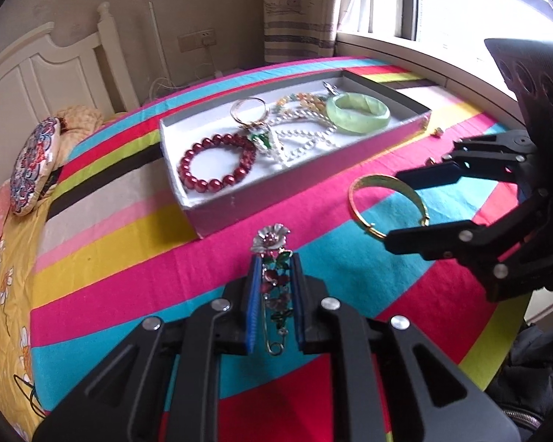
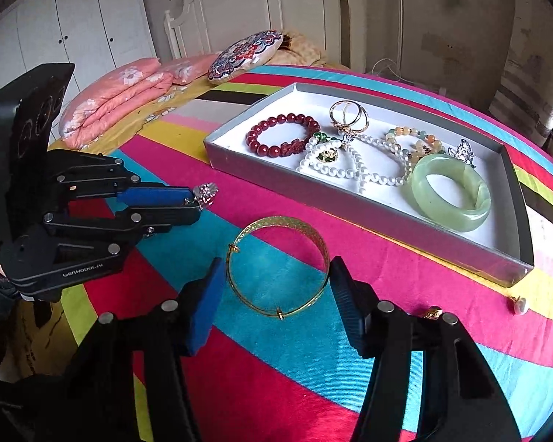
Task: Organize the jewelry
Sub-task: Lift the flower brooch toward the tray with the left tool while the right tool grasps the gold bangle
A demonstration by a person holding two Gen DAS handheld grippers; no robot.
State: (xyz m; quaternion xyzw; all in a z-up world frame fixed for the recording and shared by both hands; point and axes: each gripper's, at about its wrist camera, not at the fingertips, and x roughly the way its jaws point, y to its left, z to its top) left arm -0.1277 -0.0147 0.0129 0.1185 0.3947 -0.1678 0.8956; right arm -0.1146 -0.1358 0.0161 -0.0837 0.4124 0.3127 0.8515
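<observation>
Left wrist view: a flower brooch [image 1: 274, 287] is seen pinched between the blue pads of the left gripper [image 1: 275, 258], its silver bloom projecting past the fingertips and its pin loop lying back between the jaws. Ahead of the jaws and slightly to their left, the tray [image 1: 239, 208] is shown already holding a red bead bracelet [image 1: 217, 164], a pearl necklace [image 1: 306, 140] and a jade bangle [image 1: 357, 114]. To the right of the jaws, the gold bangle [image 1: 383, 206] is bracketed by the right gripper [image 1: 392, 211].

Right wrist view: the right gripper [image 2: 276, 276] is shown with jaws spread to either side of the gold bangle [image 2: 278, 269], which lies flat on the striped cloth [image 2: 387, 276]; the right pad appears to be at its rim, the left pad just beside it, and a firm grip cannot be confirmed. The tray [image 2: 387, 234] lies ahead of the jaws and to their right. A pearl earring [image 2: 519, 304] is left loose on the cloth right of the jaws.

Progress is judged well advanced: most pieces are in the tray; the brooch, gold bangle and small loose items remain outside it
</observation>
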